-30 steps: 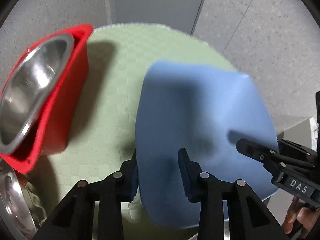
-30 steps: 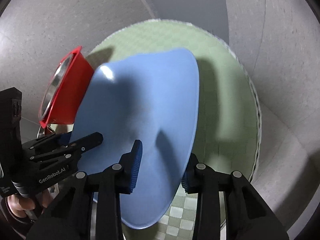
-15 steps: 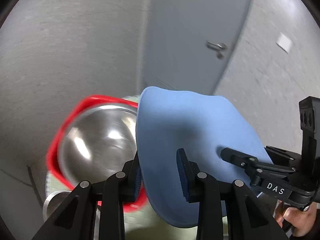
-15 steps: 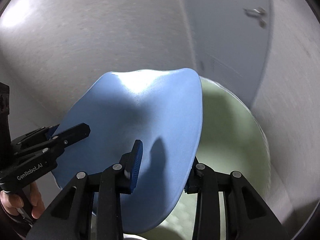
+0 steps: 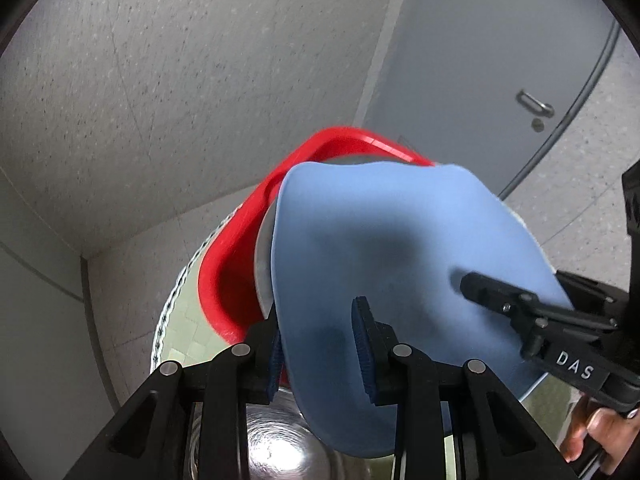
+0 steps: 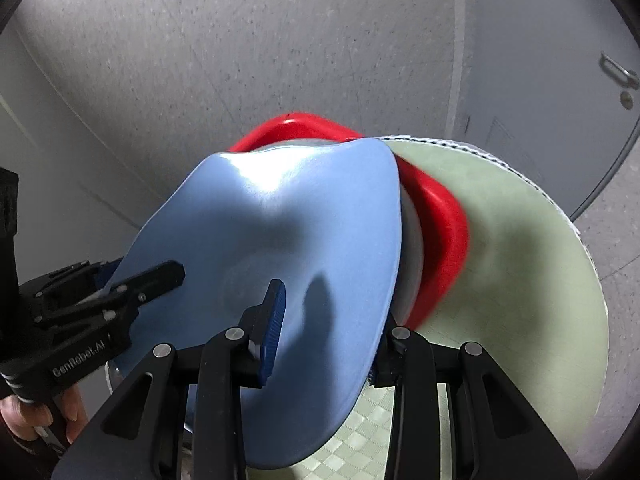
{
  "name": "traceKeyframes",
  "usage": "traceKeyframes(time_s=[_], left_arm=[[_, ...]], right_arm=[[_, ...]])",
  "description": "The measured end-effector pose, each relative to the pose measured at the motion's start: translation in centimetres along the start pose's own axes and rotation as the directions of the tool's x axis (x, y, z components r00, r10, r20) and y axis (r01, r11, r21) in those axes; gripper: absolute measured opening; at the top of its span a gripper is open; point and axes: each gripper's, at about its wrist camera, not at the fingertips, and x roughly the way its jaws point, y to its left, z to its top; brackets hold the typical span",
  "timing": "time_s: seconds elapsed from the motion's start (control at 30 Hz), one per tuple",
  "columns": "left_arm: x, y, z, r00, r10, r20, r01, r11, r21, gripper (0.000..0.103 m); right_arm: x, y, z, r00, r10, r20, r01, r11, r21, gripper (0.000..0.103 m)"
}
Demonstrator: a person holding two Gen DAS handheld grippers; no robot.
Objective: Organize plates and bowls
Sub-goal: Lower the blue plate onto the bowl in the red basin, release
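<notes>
1. The left claw (image 5: 318, 346) was clamped on the near left edge of the blue plate (image 5: 384, 248), one pad above the rim and one below, holding it clear of the surface (image 6: 520, 264).
2. Just beyond the plate's far-left edge sat the red bowl (image 5: 232, 276), with a steel bowl (image 5: 262, 268) nested inside it; whether the plate touched them I could not tell. A second shiny steel bowl (image 5: 276, 452) showed directly under the left claw.
3. The blue plate hung tilted between the two claws, over the green checked surface and partly over the red bowl. It looked light, stiff and smooth, so I judged it liable to slip if either pinch loosened; the rim seemed the only sensible place to hold it.
4. The right claw (image 6: 326, 338) was closed on the plate's opposite edge, its blue pad (image 6: 274, 328) pressing the upper face.
5. I guessed the plate was headed onto the nested bowls, or to a stack beside them.
</notes>
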Motion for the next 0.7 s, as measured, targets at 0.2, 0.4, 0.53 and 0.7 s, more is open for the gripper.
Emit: traceKeyframes(time_s=[0.2, 0.4, 0.53, 0.7], left_arm=[[1.2, 0.3, 0.6, 1.0, 0.004, 0.011, -0.004, 1.0, 0.014, 0.032], [1.5, 0.4, 0.2, 1.0, 0.006, 0.008, -0.006, 1.0, 0.007, 0.051], [0.8, 0.3, -0.2, 1.0, 0.006, 0.02, -0.006, 1.0, 0.013, 0.063], [-1.2, 0.7, -1.0, 0.999, 0.001, 0.052, -0.001, 1.0, -0.002, 0.071]], right_arm=[[0.7, 0.0, 0.1, 1.0, -0.015, -0.017, 0.015, 1.0, 0.005, 0.05], [-0.9, 0.4, -0.1, 1.0, -0.003, 0.016, 0.002, 1.0, 0.013, 0.069], [-1.8, 0.1, -0.4, 0.999, -0.012, 0.037, 0.011, 0.999, 0.038, 0.073], [-3.2, -0.1, -1.4, 0.998, -0.016, 0.068, 0.01, 0.997, 0.08, 0.074]])
